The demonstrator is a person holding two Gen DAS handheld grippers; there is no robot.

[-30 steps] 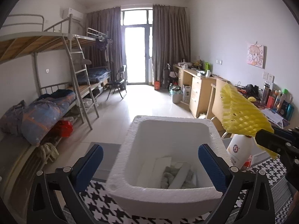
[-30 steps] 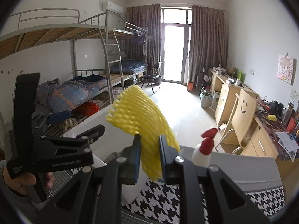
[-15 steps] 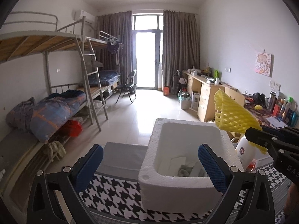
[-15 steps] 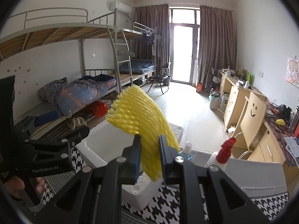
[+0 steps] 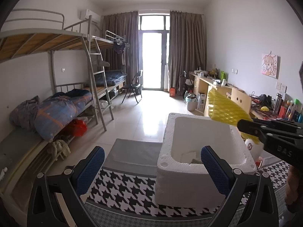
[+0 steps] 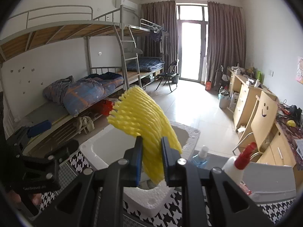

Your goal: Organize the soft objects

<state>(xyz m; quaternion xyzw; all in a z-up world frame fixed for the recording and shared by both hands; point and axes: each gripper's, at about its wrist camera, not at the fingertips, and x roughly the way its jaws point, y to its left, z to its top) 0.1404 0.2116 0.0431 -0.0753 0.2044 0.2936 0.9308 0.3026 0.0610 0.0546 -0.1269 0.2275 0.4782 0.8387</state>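
Left gripper hangs wide apart, empty, at about 9 o'clock from the foam box. The right gripper pinches the yellow net near its lower end; the net's long axis runs up toward 11 o'clock, over the box's open top. So the box lies just below and ahead of the right hand, the nearer one for the drop. The box sits on a houndstooth cloth, spray bottle at 3 o'clock; bunk beds left, desks right.
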